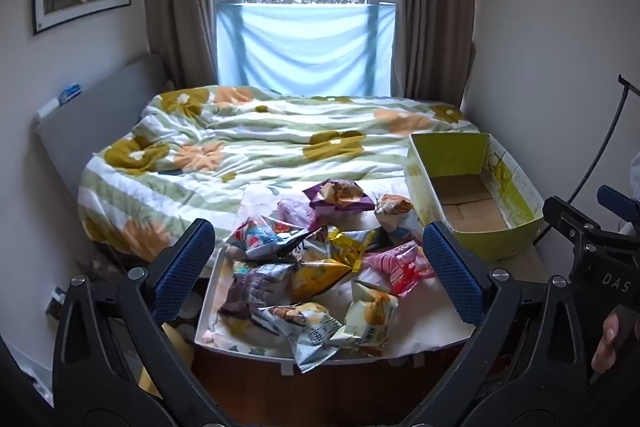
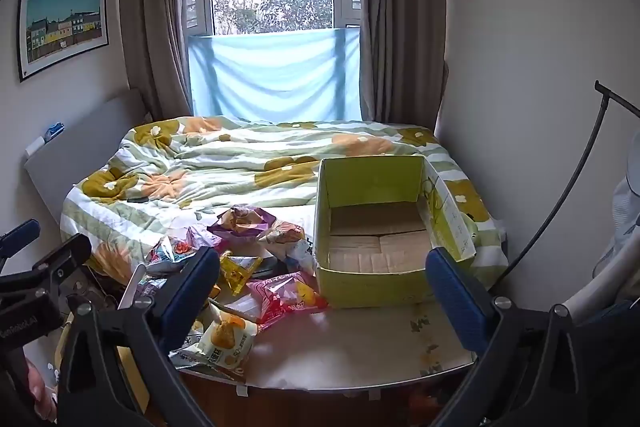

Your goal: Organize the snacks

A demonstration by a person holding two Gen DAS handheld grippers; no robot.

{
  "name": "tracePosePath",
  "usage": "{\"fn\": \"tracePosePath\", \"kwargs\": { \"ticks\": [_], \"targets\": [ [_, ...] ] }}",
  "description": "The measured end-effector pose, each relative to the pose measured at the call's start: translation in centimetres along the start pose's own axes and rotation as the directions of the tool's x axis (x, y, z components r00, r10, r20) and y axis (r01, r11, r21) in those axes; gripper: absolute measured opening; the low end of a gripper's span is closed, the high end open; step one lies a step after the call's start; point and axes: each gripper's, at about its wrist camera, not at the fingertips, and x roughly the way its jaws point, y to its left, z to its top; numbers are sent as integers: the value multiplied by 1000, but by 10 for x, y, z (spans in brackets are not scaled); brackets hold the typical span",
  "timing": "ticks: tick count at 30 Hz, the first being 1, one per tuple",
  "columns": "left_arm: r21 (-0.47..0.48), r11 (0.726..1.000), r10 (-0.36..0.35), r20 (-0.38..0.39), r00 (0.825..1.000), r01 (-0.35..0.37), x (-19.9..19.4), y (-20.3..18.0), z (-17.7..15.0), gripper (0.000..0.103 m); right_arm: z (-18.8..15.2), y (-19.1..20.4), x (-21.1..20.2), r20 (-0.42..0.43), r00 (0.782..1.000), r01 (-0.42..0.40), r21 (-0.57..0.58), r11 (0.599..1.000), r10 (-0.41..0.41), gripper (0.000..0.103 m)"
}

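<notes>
Several snack packets [image 1: 316, 267] lie in a loose pile on a white tabletop [image 1: 424, 331] at the foot of a bed. A pink packet [image 1: 400, 265] [image 2: 286, 297] lies at the pile's right side, a purple one [image 1: 340, 197] [image 2: 242, 221] at its far side. To the right stands an empty yellow-green cardboard box [image 1: 476, 195] [image 2: 380, 223], its top open. My left gripper [image 1: 320, 267] hovers open above the pile, nothing between its blue pads. My right gripper [image 2: 320, 291] hovers open in front of the box, holding nothing.
The bed [image 1: 260, 147] behind the table carries a rumpled floral quilt. A curtained window fills the far wall, and a white wall stands close on the right. A black curved cable [image 2: 560, 195] hangs at the right. A hand [image 1: 608, 339] holds the other gripper's handle.
</notes>
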Motion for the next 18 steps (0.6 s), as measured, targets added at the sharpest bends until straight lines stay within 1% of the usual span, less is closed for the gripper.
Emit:
{"fn": "tracePosePath", "kwargs": {
  "ticks": [4,5,7,18],
  "targets": [
    [-8,1000,10,-10,1000,-10,6,2,8,102,1,1,1,-3,1000,4,-4,1000,-4,103],
    [-1,1000,-13,31,999,13,5,2,0,102,2,2,2,0,1000,5,-5,1000,-5,103],
    [1,1000,-9,44,999,9,3,4,0,102,1,1,1,4,1000,7,-6,1000,-7,103],
    [8,1000,-4,34,999,3,3,2,4,102,1,3,8,3,1000,11,-1,1000,-11,103]
  ]
}}
